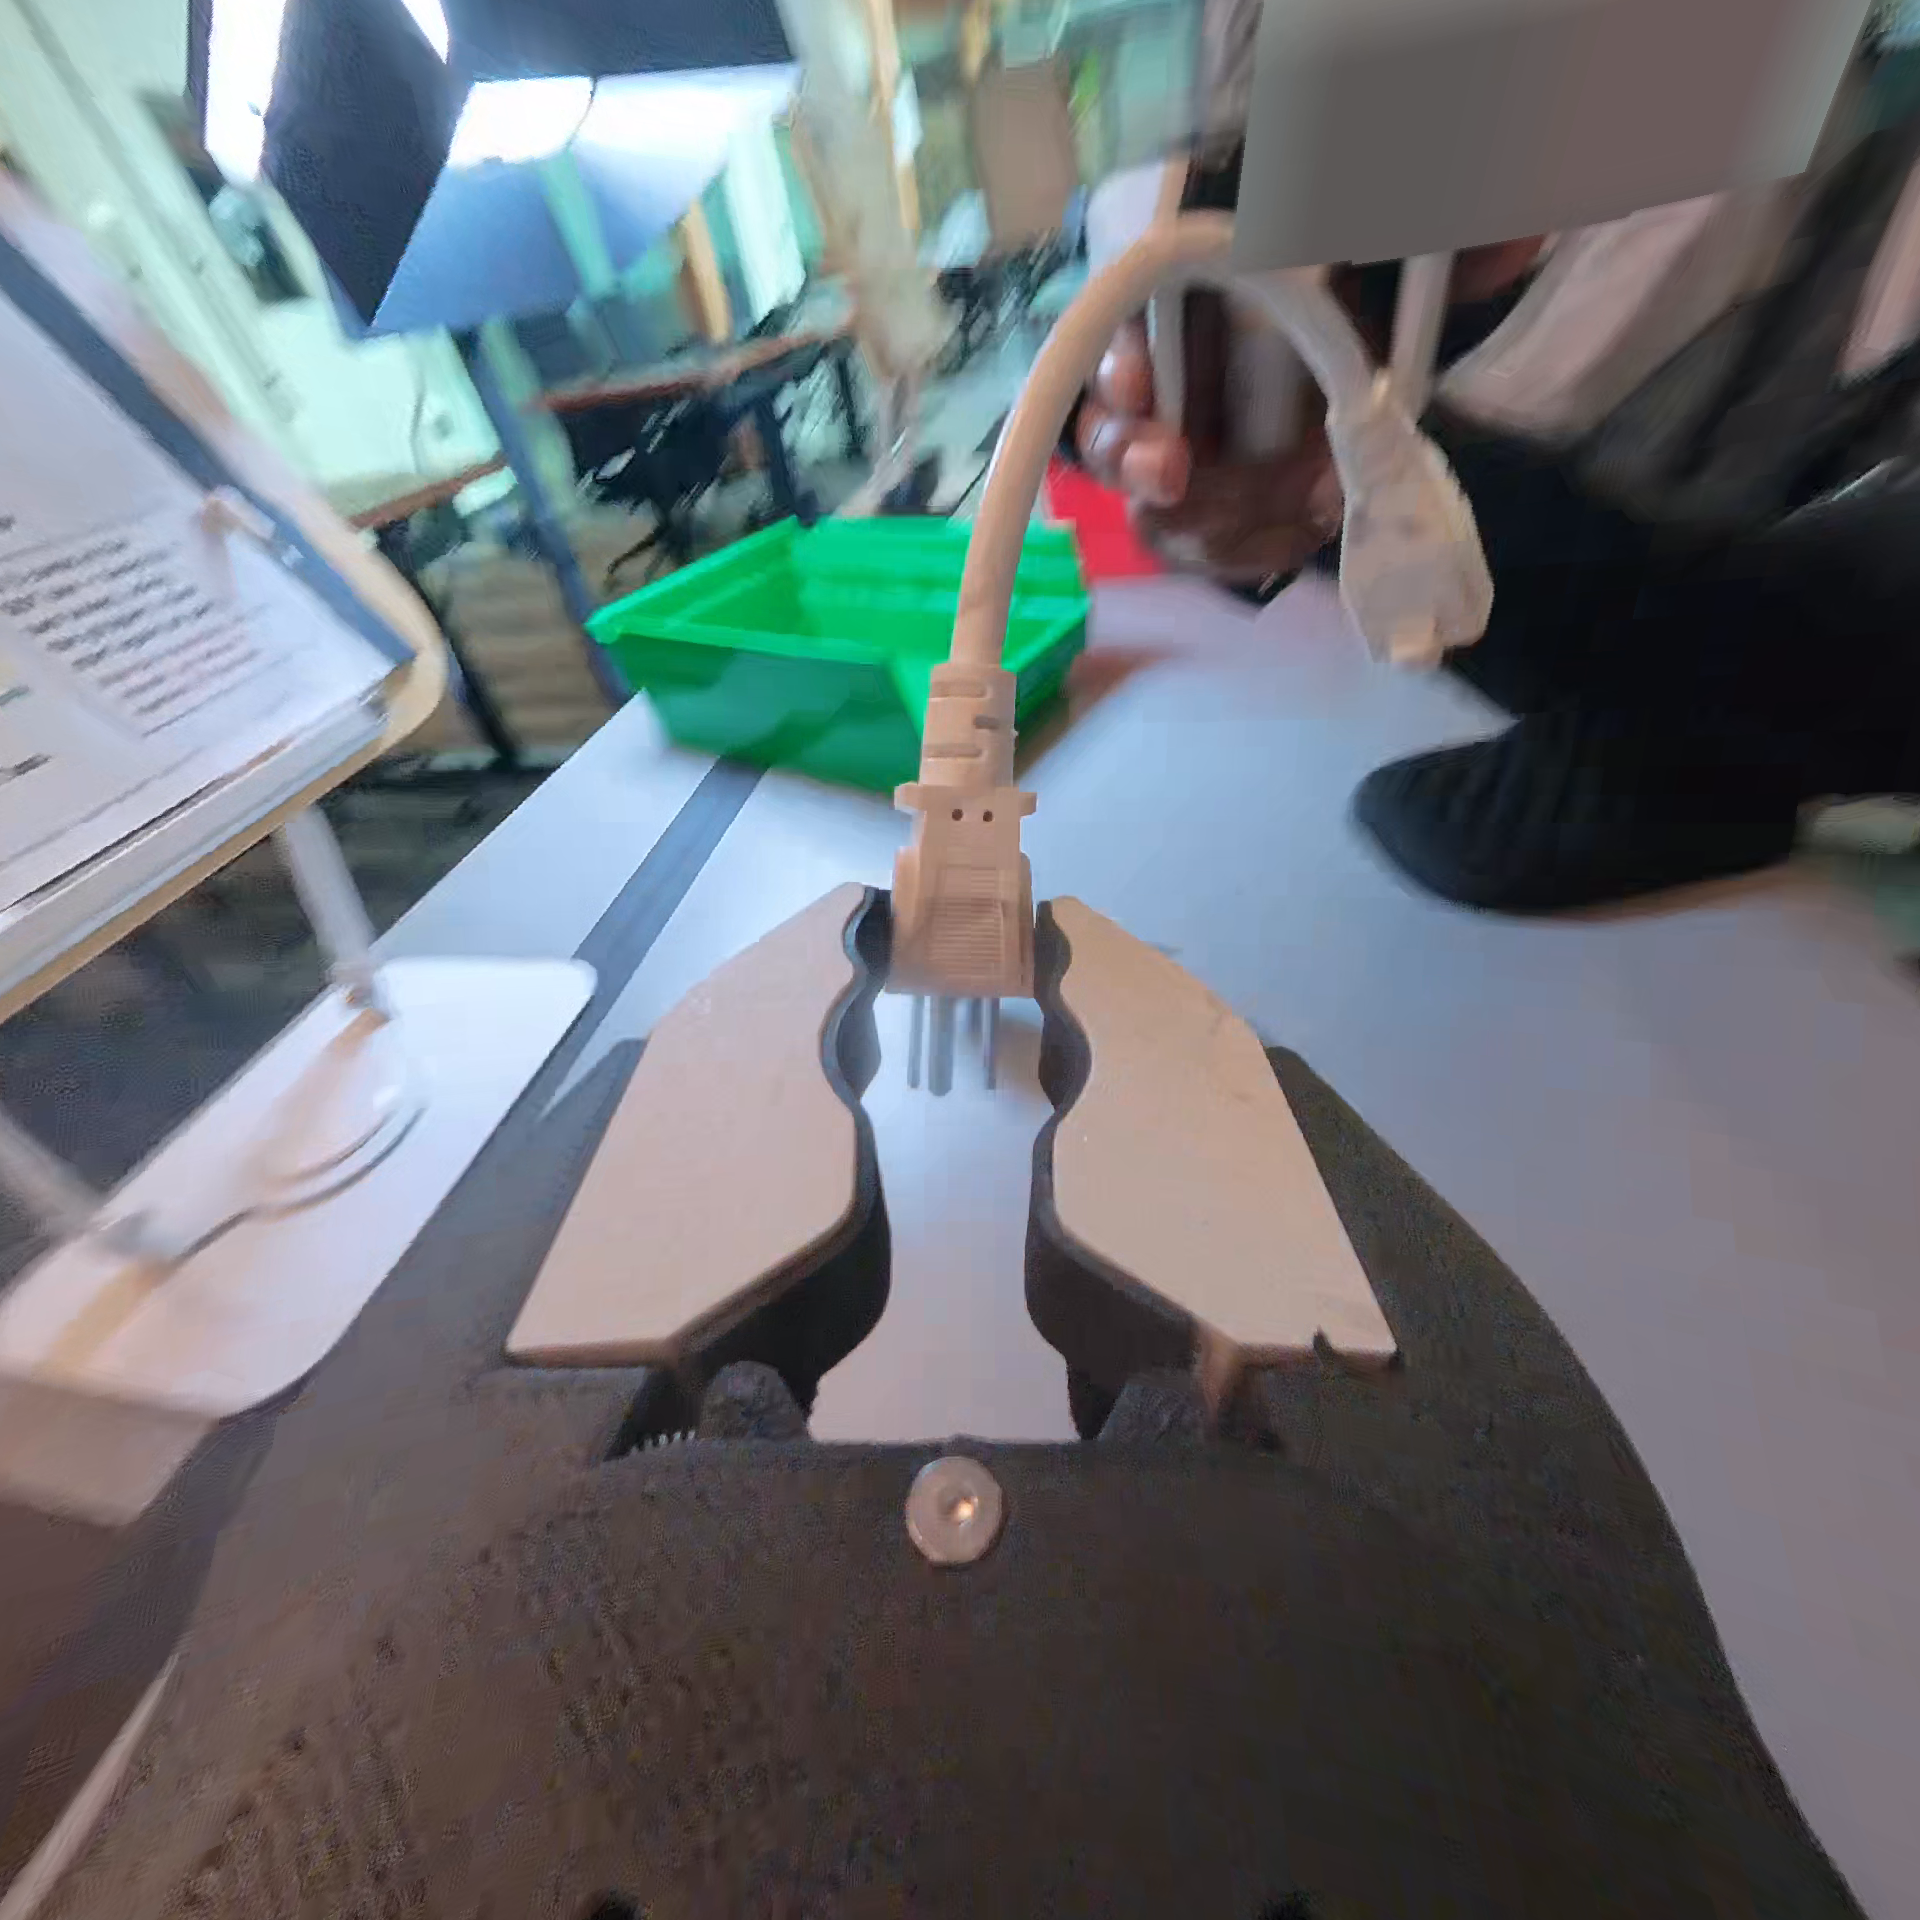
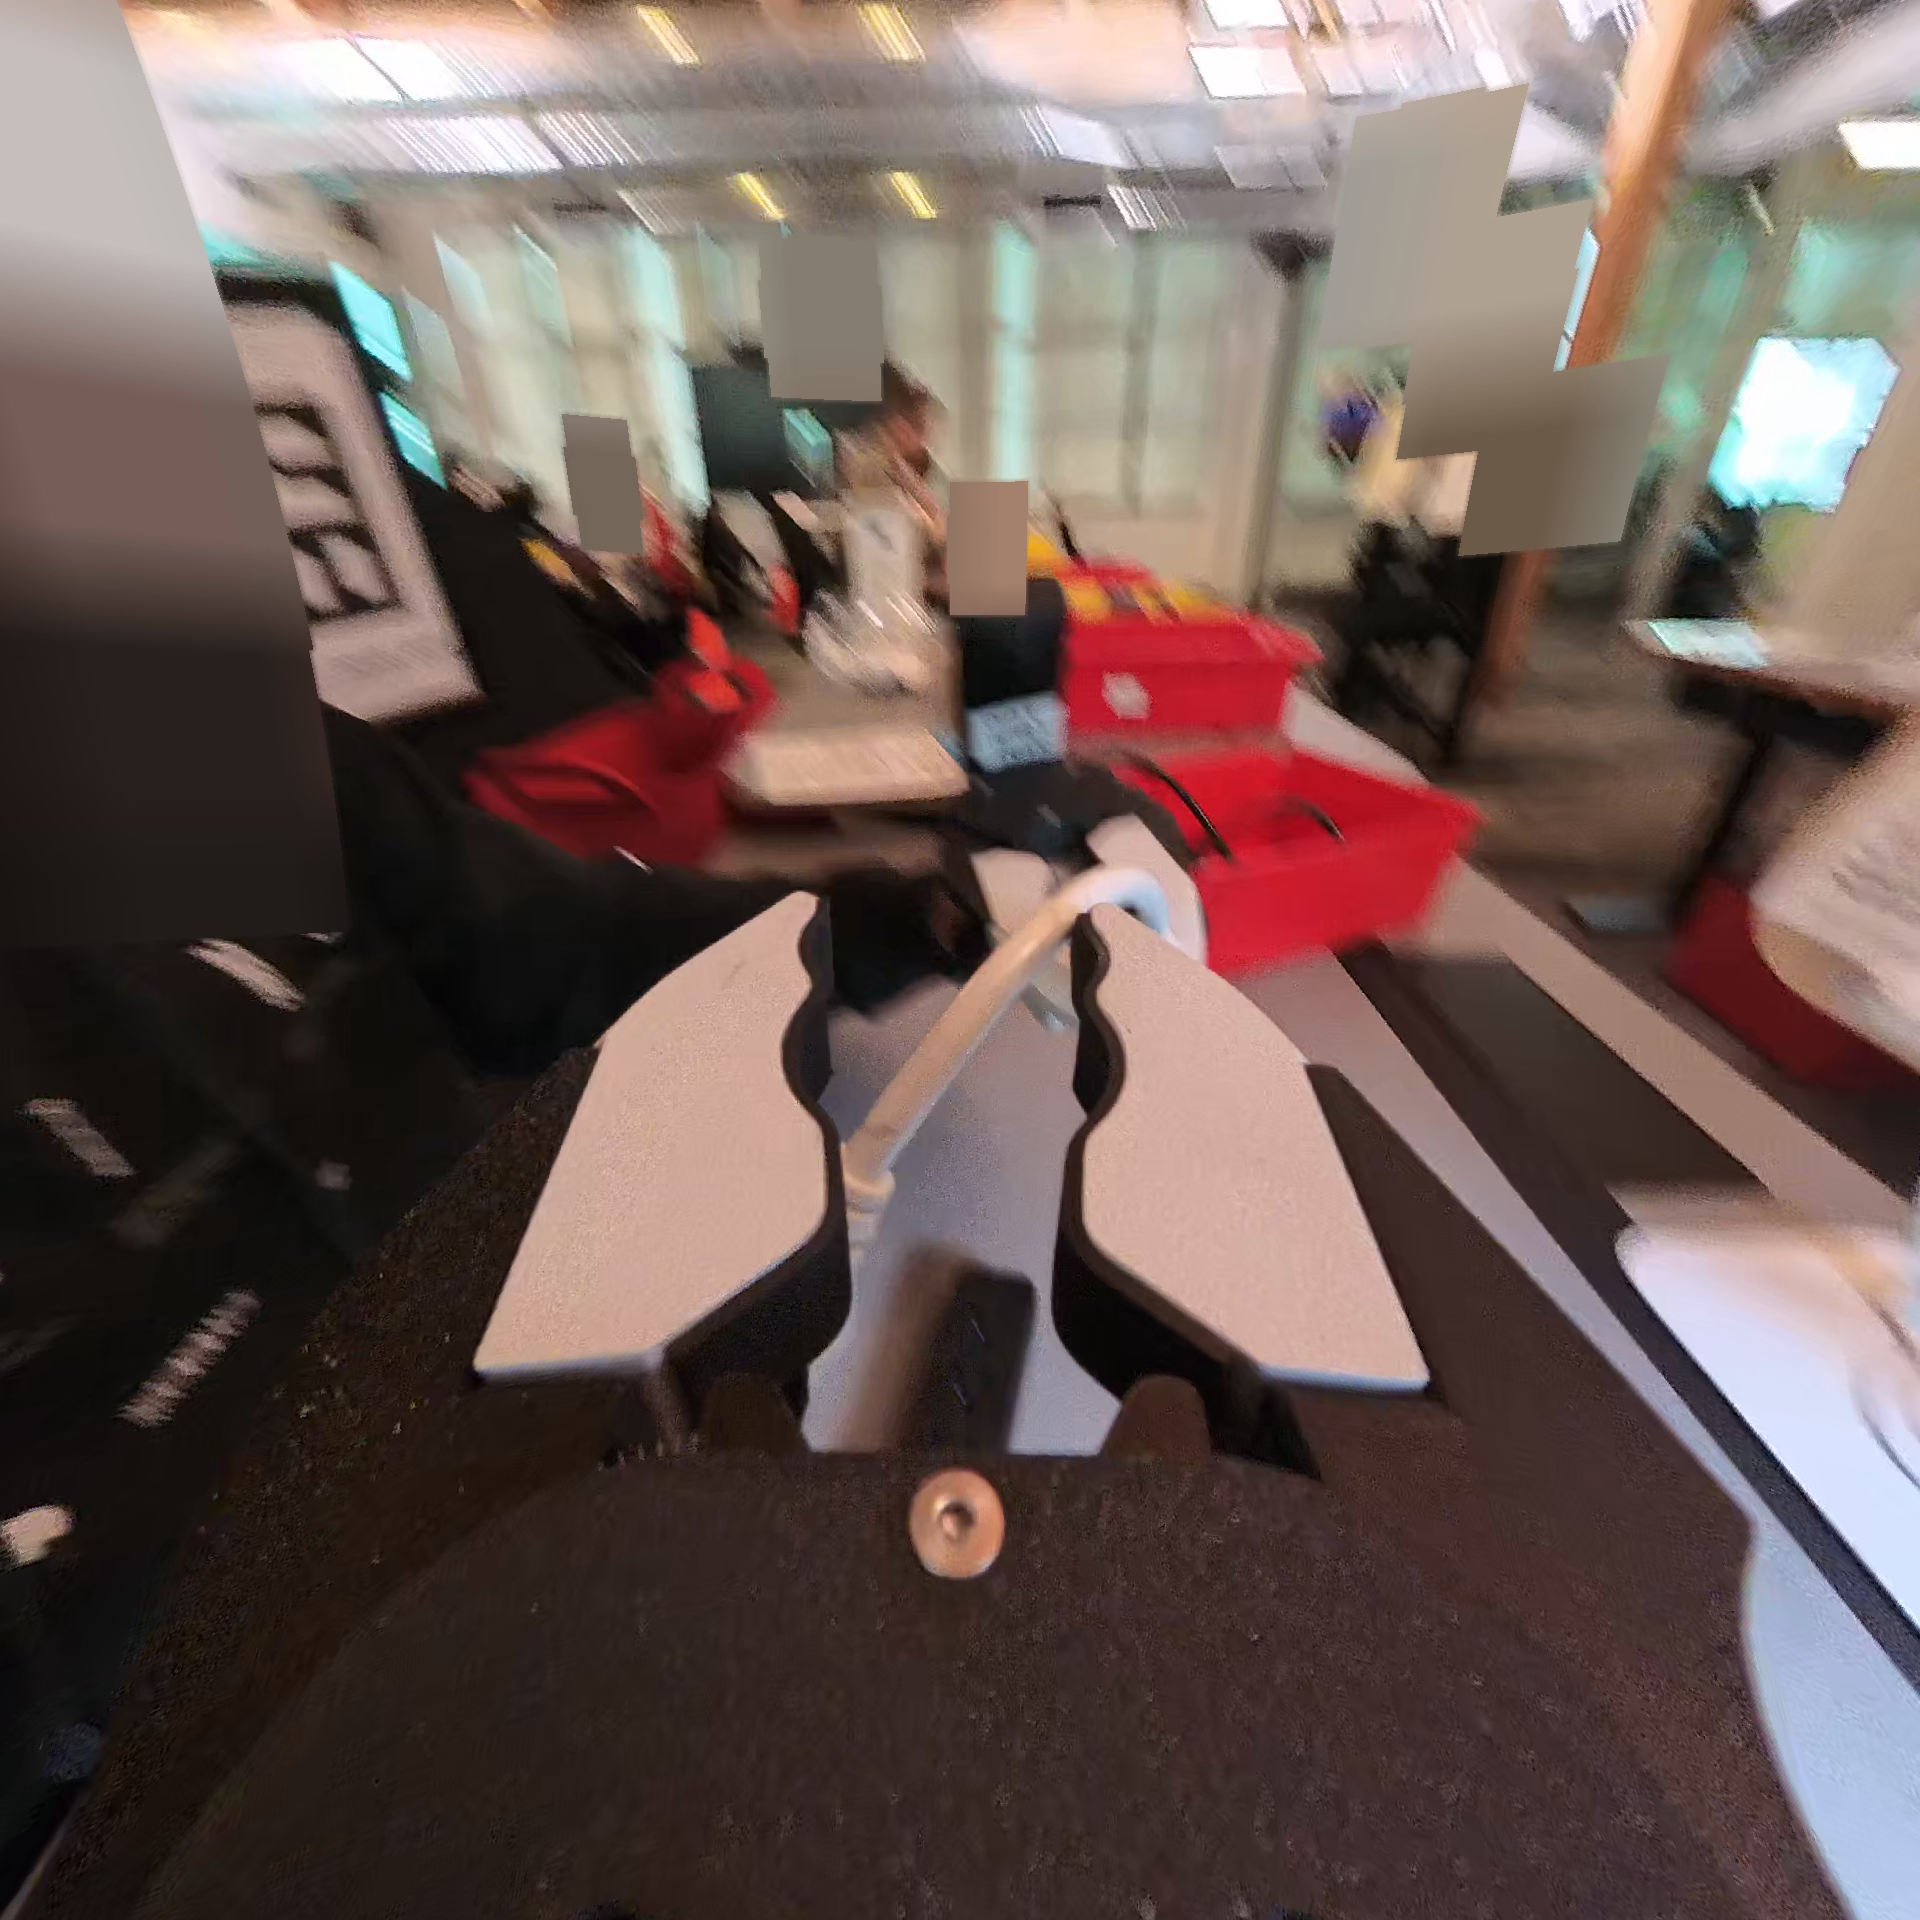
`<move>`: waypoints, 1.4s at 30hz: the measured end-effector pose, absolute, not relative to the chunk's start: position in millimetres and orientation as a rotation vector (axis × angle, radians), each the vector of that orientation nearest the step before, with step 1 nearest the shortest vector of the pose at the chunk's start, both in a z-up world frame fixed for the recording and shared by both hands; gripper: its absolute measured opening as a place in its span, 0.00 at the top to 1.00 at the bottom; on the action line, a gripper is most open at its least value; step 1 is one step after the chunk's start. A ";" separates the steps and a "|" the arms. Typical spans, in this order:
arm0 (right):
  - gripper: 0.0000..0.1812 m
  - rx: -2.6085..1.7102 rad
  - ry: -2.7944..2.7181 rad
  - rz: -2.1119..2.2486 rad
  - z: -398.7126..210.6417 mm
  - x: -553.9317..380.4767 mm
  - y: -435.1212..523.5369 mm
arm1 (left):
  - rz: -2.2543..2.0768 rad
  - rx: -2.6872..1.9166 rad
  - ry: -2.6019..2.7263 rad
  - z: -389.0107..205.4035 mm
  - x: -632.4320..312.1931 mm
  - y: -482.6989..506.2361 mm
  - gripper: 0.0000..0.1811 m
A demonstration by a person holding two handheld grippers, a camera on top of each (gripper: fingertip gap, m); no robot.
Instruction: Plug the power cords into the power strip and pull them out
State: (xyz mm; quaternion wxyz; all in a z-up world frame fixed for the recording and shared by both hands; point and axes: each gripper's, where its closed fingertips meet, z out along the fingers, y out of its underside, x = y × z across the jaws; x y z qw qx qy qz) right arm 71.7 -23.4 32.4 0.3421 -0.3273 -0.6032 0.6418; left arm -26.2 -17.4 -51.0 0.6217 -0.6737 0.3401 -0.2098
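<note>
My left gripper (image 1: 961, 925) is shut on a white three-prong plug (image 1: 966, 904), held upright above the grey table (image 1: 1403, 1091) with the prongs pointing down. Its white cord (image 1: 997, 499) arcs up to the right, and its other white end (image 1: 1403, 561) dangles there, blurred. In the right wrist view my right gripper (image 2: 951, 935) is open. The white cord (image 2: 966, 1029) runs loosely through the gap between the fingers and ends in a white piece (image 2: 904, 1340) below them. No power strip shows in either view.
A green bin (image 1: 831, 644) stands on the table behind the plug. A paper stand (image 1: 156, 644) with a white base (image 1: 312, 1122) is at the left. A person's hand (image 1: 1174, 468) and dark sleeve (image 1: 1610, 810) are at the right. Red bins (image 2: 1320, 852) stand farther off. My right fingertips sit around 15 cm from my left ones.
</note>
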 end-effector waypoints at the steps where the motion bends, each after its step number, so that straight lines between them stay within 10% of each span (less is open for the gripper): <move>1: 0.77 -0.732 -1.517 1.802 47.2 85.1 -28.9 | -0.558 -1.500 0.777 -43.6 -23.5 -23.3 0.85; 5: 0.79 -0.613 -1.238 2.121 66.8 106.5 1.5 | -0.782 -1.360 0.766 -28.2 -12.5 -38.5 0.86; 7: 0.81 -0.802 -1.281 1.960 25.9 79.8 23.1 | -0.833 -1.281 0.742 -19.4 -12.6 -42.5 1.00; 23: 0.78 -1.404 -2.021 0.766 -172.4 29.0 48.8 | -0.654 -1.448 0.748 -41.2 -22.8 -27.6 1.00; 27: 0.88 -1.534 -2.260 0.342 -228.0 54.5 58.2 | -0.556 -1.657 0.789 -74.3 -21.5 -15.2 0.85; 34: 0.96 -1.491 -2.287 0.314 -193.7 59.0 38.1 | -0.294 -2.020 1.053 -165.6 -8.6 -9.9 0.73; 42: 0.96 -1.433 -2.180 0.449 -134.3 54.9 8.8 | -0.110 -1.986 1.179 -163.6 3.1 -11.2 0.85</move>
